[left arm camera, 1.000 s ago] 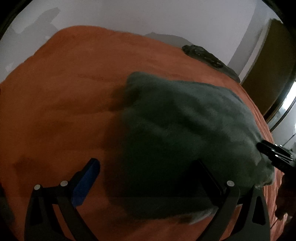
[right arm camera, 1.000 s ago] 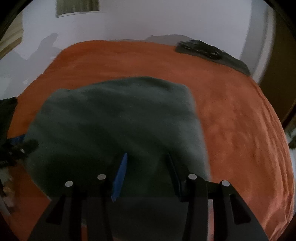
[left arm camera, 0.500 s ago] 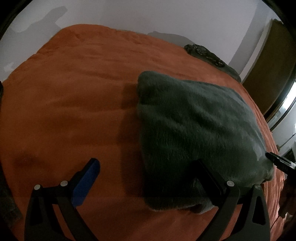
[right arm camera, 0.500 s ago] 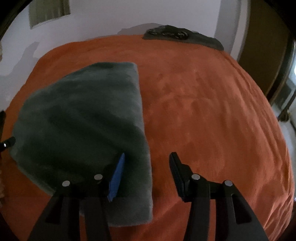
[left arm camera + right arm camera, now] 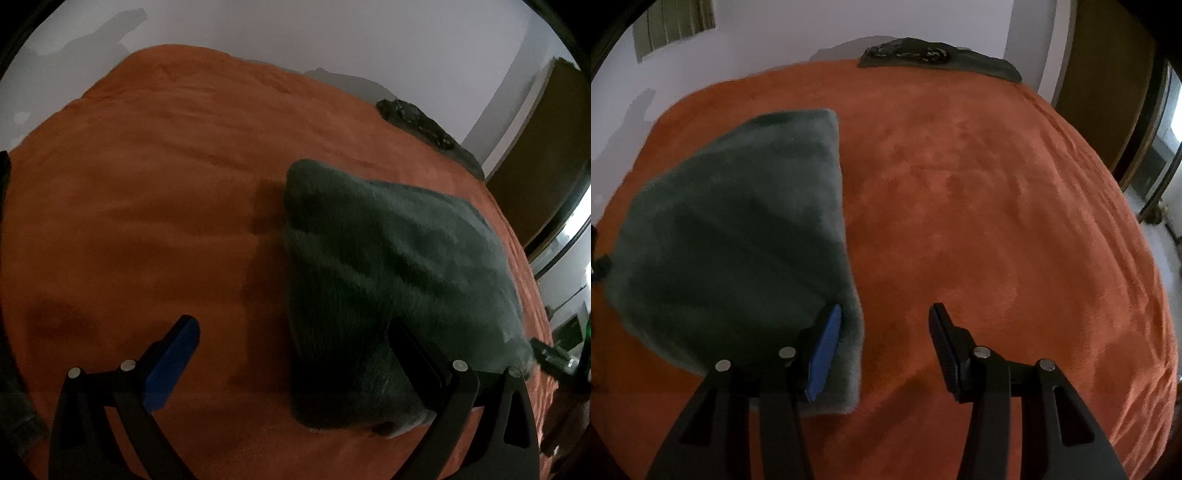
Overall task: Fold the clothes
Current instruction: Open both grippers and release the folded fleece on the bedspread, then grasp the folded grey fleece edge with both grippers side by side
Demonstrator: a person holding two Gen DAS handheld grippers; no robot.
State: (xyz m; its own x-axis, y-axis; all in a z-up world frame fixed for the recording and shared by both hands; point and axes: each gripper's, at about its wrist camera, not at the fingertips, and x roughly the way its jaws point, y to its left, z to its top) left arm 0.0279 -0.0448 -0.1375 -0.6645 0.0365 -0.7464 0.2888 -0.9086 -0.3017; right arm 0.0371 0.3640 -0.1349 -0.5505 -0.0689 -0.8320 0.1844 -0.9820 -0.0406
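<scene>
A folded grey fleece garment (image 5: 388,277) lies flat on the orange bed cover (image 5: 147,184). In the left wrist view my left gripper (image 5: 291,332) is open and empty; its right finger hovers over the garment's near left corner, its blue-padded finger over bare cover. In the right wrist view the garment (image 5: 738,240) lies at left. My right gripper (image 5: 886,325) is open and empty, its blue-padded finger over the garment's near right edge, the other finger over the cover. The right gripper's tip (image 5: 550,354) shows at the left view's right edge.
A dark folded garment (image 5: 938,59) lies at the bed's far edge by the white wall, also seen in the left wrist view (image 5: 417,118). A brown door (image 5: 1108,92) and a mirror frame stand to the right of the bed.
Both grippers have drawn back and apart from the garment, the right one opening wider and swinging right. The garment has settled flat on the bed.
</scene>
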